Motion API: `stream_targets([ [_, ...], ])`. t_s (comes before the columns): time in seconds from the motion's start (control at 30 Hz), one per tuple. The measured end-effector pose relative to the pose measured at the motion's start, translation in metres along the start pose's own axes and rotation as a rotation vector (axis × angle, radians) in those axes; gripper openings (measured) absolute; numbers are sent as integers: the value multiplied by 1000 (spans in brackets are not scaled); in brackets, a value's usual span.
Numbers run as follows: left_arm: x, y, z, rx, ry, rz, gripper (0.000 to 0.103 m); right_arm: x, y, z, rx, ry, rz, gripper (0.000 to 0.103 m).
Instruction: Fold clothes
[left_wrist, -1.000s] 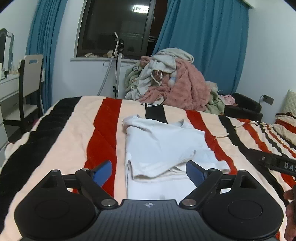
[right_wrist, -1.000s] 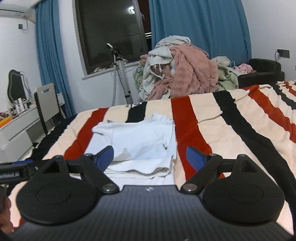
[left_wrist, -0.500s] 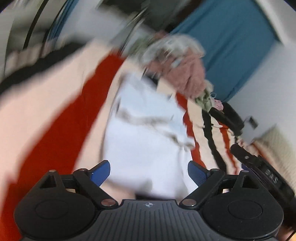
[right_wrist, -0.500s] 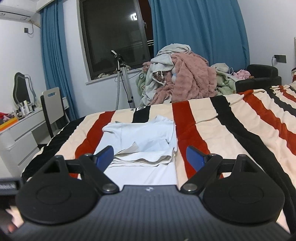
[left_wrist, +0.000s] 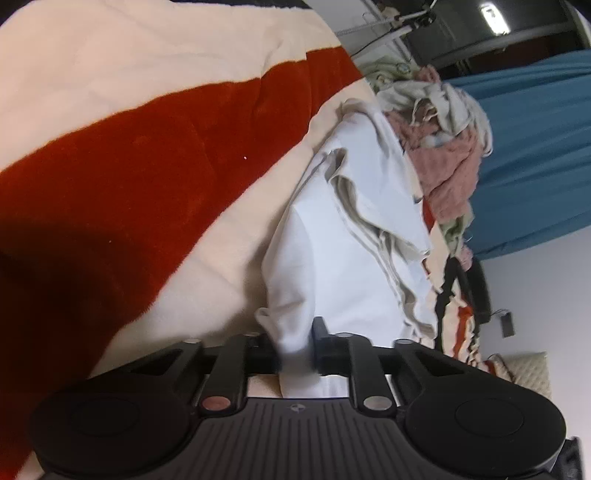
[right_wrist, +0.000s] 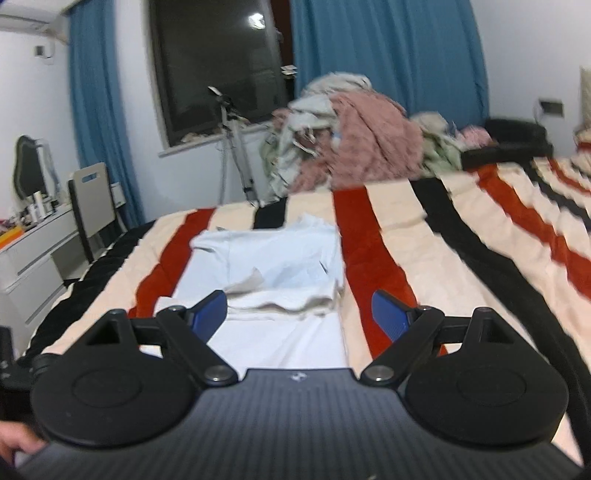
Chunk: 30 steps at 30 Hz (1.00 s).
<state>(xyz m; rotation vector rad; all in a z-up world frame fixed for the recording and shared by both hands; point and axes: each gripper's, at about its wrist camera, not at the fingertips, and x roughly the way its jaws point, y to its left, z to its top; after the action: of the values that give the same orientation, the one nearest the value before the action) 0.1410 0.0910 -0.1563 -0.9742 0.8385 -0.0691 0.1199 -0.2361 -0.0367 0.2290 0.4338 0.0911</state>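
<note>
A white garment (left_wrist: 351, 258) lies partly folded on the striped bedspread (left_wrist: 184, 155), its upper layers doubled back over the lower part. My left gripper (left_wrist: 296, 349) is rolled to one side and low over the bed; its jaws are closing and pinch the garment's near hem between them. In the right wrist view the same white garment (right_wrist: 280, 266) lies ahead. My right gripper (right_wrist: 299, 312) hovers open above its near end, with nothing between the blue pads (right_wrist: 388, 314).
A heap of clothes with a pink blanket (right_wrist: 354, 144) sits at the far end of the bed. A tripod (right_wrist: 232, 136) stands by the dark window. A chair (right_wrist: 92, 206) and a white dresser (right_wrist: 33, 258) stand at left.
My left gripper rolled sideways, dropped to the bed and went from wide open to clamped on the garment's near edge. The right gripper shifted slightly and stayed open.
</note>
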Motion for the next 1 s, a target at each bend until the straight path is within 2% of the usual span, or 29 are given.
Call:
stream_targets([
  [0.1, -5, 0, 0, -18, -17, -18, 10, 15, -22, -10, 243, 153, 123, 87],
  [0.17, -7, 1, -1, -23, -23, -19, 10, 25, -35, -26, 459, 263, 248, 87],
  [0.27, -8, 2, -1, -35, -28, -25, 9, 41, -40, -54, 691, 402, 374, 88],
  [0.37, -9, 3, -1, -48, -31, -34, 9, 58, -39, -81, 833, 523, 403, 87],
  [0.47, -10, 6, -1, -67, -31, -42, 9, 64, -46, -93, 926, 516, 372, 85],
  [0.53, -10, 7, -1, -77, -31, -46, 9, 63, -53, -94, 972, 478, 340, 74],
  [0.6, -11, 9, -2, -86, -32, -49, 9, 61, -61, -95, 1008, 433, 297, 68],
  [0.73, -12, 10, -3, -99, -33, -50, 9, 55, -75, -97, 1037, 351, 197, 53],
  [0.8, -12, 10, -4, -104, -33, -50, 9, 52, -80, -98, 1048, 330, 175, 49],
  [0.93, -12, 10, -6, -110, -35, -50, 9, 52, -77, -100, 1028, 318, 132, 32],
  [1.0, -12, 11, -6, -113, -33, -50, 9, 51, -79, -100, 1018, 314, 121, 30],
])
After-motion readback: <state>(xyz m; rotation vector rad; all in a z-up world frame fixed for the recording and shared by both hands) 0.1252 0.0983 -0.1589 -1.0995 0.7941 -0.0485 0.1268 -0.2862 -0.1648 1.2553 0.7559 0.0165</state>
